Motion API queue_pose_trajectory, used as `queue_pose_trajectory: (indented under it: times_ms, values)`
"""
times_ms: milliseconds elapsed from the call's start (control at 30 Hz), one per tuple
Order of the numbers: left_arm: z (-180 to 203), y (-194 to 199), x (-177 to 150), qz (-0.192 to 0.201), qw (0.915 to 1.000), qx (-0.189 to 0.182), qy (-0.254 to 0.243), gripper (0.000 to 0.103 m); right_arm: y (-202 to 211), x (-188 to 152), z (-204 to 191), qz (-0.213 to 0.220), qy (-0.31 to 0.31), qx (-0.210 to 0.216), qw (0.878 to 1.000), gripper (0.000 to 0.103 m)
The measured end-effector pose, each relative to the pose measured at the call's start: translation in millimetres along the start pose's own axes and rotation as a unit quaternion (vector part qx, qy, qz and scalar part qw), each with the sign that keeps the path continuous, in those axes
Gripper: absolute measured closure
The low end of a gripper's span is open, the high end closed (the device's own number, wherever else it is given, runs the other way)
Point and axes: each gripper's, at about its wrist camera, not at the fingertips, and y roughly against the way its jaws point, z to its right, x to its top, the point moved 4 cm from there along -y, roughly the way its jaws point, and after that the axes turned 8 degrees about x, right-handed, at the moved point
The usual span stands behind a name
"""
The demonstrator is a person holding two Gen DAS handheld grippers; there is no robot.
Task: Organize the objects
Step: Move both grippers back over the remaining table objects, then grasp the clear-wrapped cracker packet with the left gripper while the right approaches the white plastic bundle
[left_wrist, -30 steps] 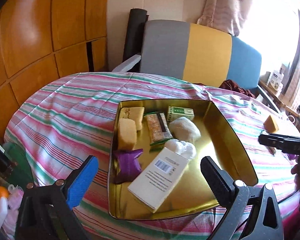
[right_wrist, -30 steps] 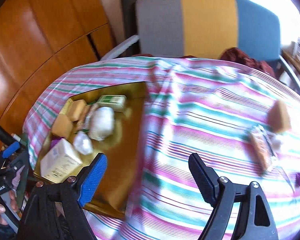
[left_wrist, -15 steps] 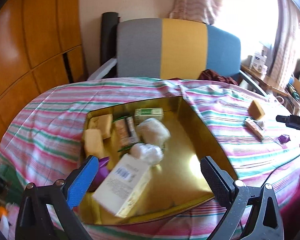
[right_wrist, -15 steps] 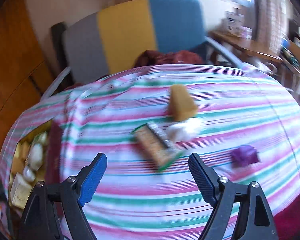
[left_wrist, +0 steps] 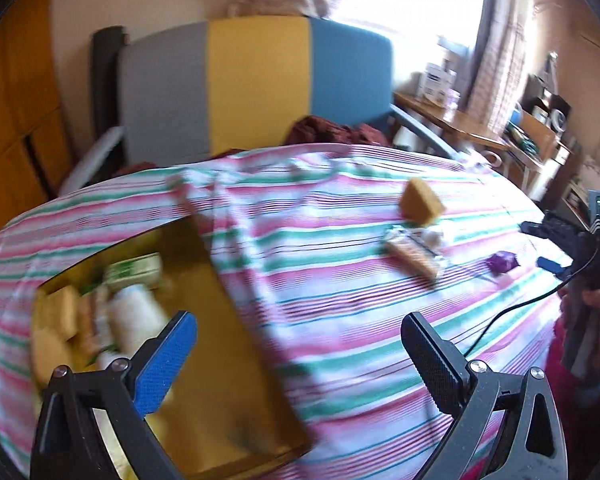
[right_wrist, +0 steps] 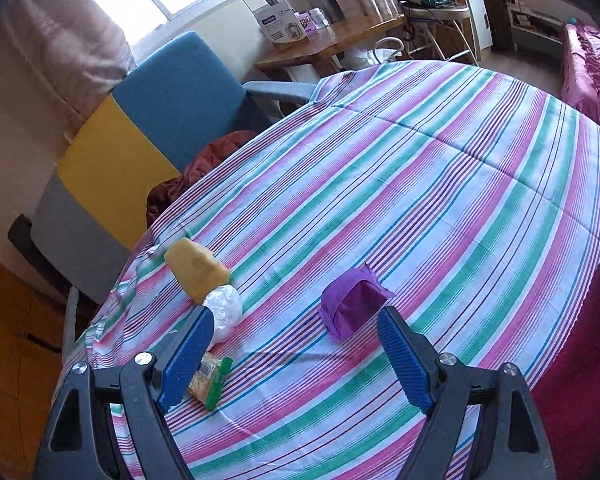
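A gold tin tray (left_wrist: 236, 364) on the striped tablecloth holds several items, among them a green box (left_wrist: 134, 268) and a white wrapped lump (left_wrist: 134, 312). My left gripper (left_wrist: 300, 356) is open and empty above the tray's right wall. On the cloth to the right lie a yellow sponge (left_wrist: 420, 202), a snack bar (left_wrist: 414, 254) and a purple packet (left_wrist: 500, 262). My right gripper (right_wrist: 296, 354) is open and empty, just short of the purple packet (right_wrist: 352, 304). The sponge (right_wrist: 196, 270), a clear wrapped lump (right_wrist: 222, 310) and the snack bar (right_wrist: 210, 380) lie by its left finger.
A grey, yellow and blue chair (left_wrist: 256, 84) stands behind the table with a dark red cloth (left_wrist: 332, 132) on its seat. A wooden side table (right_wrist: 328, 44) with boxes stands by the window. Wooden panels (left_wrist: 16, 128) are at the left.
Both grippers swung to the right. The tray slid to the left of the left wrist view. The right gripper moved closer to the purple packet, now near its fingers.
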Motion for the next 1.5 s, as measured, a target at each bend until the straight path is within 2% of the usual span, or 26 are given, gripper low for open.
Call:
queue_pose_trajectory:
  times_ms: [133, 233, 467, 567, 733, 900, 1033, 1133, 1300, 1400, 1500]
  values:
    - [44, -31, 17, -0.029, 0.9991, -0.029, -0.011, 0.000, -1, -2, -6, -0.006, 0.009, 0.014, 1.000, 0.018]
    - [70, -58, 22, -0.058, 0.9975, -0.038, -0.016, 0.000, 0, -3, -7, -0.006, 0.010, 0.023, 1.000, 0.018]
    - [111, -134, 32, -0.149, 0.9870, -0.054, 0.025, 0.002, -3, -5, -10, -0.017, 0.007, 0.048, 0.999, 0.018]
    - [127, -164, 40, -0.171, 0.9834, -0.046, 0.040, 0.002, -6, -7, -14, -0.026, 0.012, 0.058, 0.998, 0.018]
    - [141, -196, 57, -0.178, 0.9827, -0.021, 0.048, 0.003, -9, -8, -16, -0.036, 0.012, 0.072, 0.997, 0.018]
    - [146, -225, 62, -0.199, 0.9776, -0.005, 0.069, 0.004, -10, -9, -15, -0.040, 0.007, 0.080, 0.996, 0.018]
    - [153, -225, 60, -0.181, 0.9827, 0.007, 0.038, 0.009, -9, -8, -14, -0.038, 0.003, 0.080, 0.996, 0.018]
    - [151, -213, 51, -0.160, 0.9870, -0.006, -0.006, 0.022, -6, -6, -10, -0.029, -0.005, 0.078, 0.996, 0.018]
    - [135, -189, 31, -0.148, 0.9873, -0.029, -0.050, 0.046, 1, 0, 2, -0.008, -0.031, 0.072, 0.997, 0.018]
    - [125, -172, 13, -0.140, 0.9870, -0.041, -0.067, 0.053, 4, 1, 10, 0.001, -0.049, 0.066, 0.997, 0.018]
    - [118, -155, -6, -0.131, 0.9866, -0.054, -0.082, 0.054, 4, 1, 15, 0.001, -0.057, 0.061, 0.996, 0.019]
